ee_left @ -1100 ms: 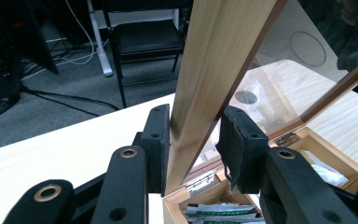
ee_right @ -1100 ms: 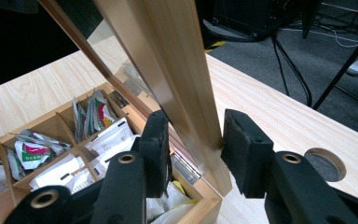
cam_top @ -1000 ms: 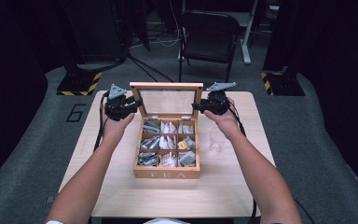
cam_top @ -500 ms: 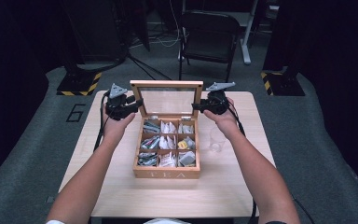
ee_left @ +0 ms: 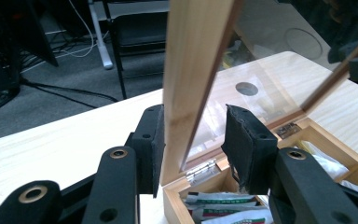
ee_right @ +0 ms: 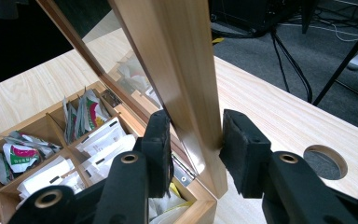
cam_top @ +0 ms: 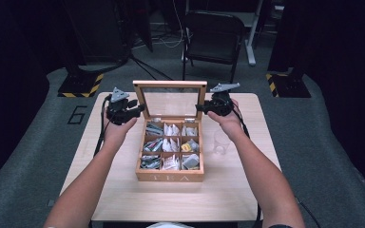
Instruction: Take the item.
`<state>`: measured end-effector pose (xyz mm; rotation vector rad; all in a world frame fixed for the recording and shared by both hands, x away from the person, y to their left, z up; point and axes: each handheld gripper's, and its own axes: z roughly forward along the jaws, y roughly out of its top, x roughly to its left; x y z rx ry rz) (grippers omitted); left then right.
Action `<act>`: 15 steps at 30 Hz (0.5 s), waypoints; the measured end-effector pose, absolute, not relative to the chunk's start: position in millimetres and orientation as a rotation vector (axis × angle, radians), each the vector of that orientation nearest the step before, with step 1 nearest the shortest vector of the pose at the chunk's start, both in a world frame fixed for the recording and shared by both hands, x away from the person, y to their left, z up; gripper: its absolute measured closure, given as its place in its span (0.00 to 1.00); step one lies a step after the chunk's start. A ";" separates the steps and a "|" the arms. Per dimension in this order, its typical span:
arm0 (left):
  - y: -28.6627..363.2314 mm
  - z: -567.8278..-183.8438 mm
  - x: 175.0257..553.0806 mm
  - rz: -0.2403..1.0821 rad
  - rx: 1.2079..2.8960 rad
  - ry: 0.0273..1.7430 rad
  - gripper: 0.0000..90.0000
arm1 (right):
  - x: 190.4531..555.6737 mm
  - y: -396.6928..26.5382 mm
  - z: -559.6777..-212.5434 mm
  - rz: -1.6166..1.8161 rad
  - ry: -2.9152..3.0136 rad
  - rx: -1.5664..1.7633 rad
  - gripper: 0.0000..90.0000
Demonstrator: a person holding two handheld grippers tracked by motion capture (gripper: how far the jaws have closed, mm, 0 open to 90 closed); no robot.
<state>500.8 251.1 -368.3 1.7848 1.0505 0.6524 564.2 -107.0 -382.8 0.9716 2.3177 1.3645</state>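
A wooden tea box [cam_top: 171, 176] sits mid-table, its compartments holding several tea bags [cam_top: 171, 145]. Its glass lid [cam_top: 169, 85] stands upright and open. My left gripper [cam_top: 140, 108] is at the lid's left edge and my right gripper [cam_top: 200, 107] at its right edge. In the left gripper view, the left gripper [ee_left: 191, 140] is open and straddles the lid frame [ee_left: 191, 70], with a gap on one side. In the right gripper view, the right gripper [ee_right: 195, 149] is open closely around the lid frame [ee_right: 177, 60], one pad [ee_right: 237, 149] touching the wood.
A clear glass cup [cam_top: 221, 141] stands on the table [cam_top: 123, 190] just right of the box, under my right forearm. A round cable hole [ee_right: 325, 161] lies in the tabletop behind the lid. A black chair [cam_top: 212, 35] stands beyond the far edge.
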 end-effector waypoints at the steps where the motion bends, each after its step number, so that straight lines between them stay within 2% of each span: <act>1: 251.1 -368.8 500.1 0.652 1.791 1.048 0.65 | 564.5 -107.2 -382.7 1.364 2.319 0.969 0.70; 15: 261.9 -372.7 487.4 0.640 1.788 1.052 0.65 | 573.1 -105.7 -380.3 1.342 2.326 0.987 0.71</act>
